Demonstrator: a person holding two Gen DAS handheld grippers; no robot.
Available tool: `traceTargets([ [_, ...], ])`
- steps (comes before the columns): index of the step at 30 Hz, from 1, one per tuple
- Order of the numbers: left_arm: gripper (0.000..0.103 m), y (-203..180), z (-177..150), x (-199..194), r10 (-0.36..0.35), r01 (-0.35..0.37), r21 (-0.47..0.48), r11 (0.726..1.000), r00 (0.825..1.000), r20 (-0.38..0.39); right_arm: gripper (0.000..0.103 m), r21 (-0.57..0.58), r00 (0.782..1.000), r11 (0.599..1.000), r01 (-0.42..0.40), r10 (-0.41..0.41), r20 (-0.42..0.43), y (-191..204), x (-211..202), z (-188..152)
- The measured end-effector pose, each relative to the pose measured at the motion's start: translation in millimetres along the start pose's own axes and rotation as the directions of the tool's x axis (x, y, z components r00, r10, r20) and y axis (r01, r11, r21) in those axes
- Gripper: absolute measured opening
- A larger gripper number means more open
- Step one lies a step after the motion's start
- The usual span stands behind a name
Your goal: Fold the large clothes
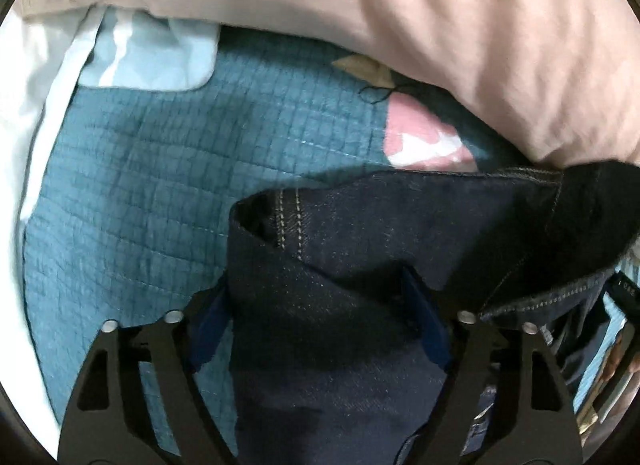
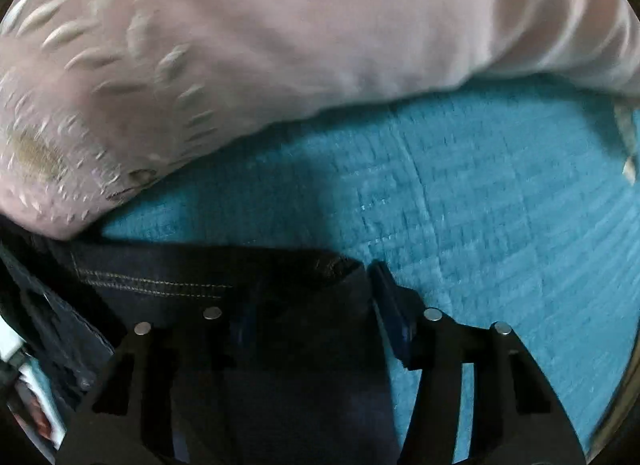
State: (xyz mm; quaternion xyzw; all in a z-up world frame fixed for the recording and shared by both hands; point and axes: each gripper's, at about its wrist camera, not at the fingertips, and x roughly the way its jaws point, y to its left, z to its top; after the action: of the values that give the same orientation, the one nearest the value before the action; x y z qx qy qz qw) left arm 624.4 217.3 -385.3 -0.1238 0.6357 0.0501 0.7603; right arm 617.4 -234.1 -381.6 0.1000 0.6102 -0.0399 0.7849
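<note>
Dark blue jeans (image 1: 360, 233) with tan stitching hang between my two grippers above a teal quilted bedspread (image 1: 132, 185). My left gripper (image 1: 316, 313) is shut on a fold of the denim, which drapes over and between its blue pads (image 1: 424, 317). In the right wrist view, the jeans (image 2: 240, 289) fill the lower left. My right gripper (image 2: 316, 305) is shut on the jeans' edge; its right pad (image 2: 390, 305) shows, and the left one is hidden under denim.
A large pale pink cushion or duvet (image 1: 440, 25) lies along the far side of the bed, also in the right wrist view (image 2: 280, 45). White and light blue cloth (image 1: 132, 53) lies at the far left. A pink patch (image 1: 424, 137) marks the bedspread (image 2: 500, 205).
</note>
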Motion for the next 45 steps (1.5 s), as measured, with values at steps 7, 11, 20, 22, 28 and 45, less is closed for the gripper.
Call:
traceTargets([
  [7,0.018,-12,-17,-34,0.077,-0.083,0.106,0.991,0.995,0.06,0.018,-0.055,0.996,0.997,0.055,-0.051,0.075,5,-22,-14],
  [11,0.013,-24,-18,-46,0.105,-0.113,0.126,0.986,0.992,0.071,0.014,-0.06,0.99,0.997,0.043,-0.035,0.136,6,-50,-21],
  [20,0.013,-35,-34,-98,0.107,-0.122,0.131,0.984,0.987,0.118,0.013,-0.064,0.983,0.998,0.025,-0.012,0.185,13,-112,-44],
  [22,0.013,-39,-38,-107,0.107,-0.125,0.141,0.982,0.986,0.126,0.013,-0.071,0.979,0.997,0.032,-0.017,0.201,12,-124,-47],
  [28,0.013,-48,-56,-132,0.095,-0.115,0.144,0.983,0.986,0.139,0.012,-0.074,0.972,0.996,0.049,-0.03,0.235,20,-138,-51],
  [45,0.013,-28,-164,-199,0.034,-0.074,0.194,0.978,0.979,0.203,0.011,-0.095,0.95,0.995,0.012,0.018,0.313,-4,-237,-139],
])
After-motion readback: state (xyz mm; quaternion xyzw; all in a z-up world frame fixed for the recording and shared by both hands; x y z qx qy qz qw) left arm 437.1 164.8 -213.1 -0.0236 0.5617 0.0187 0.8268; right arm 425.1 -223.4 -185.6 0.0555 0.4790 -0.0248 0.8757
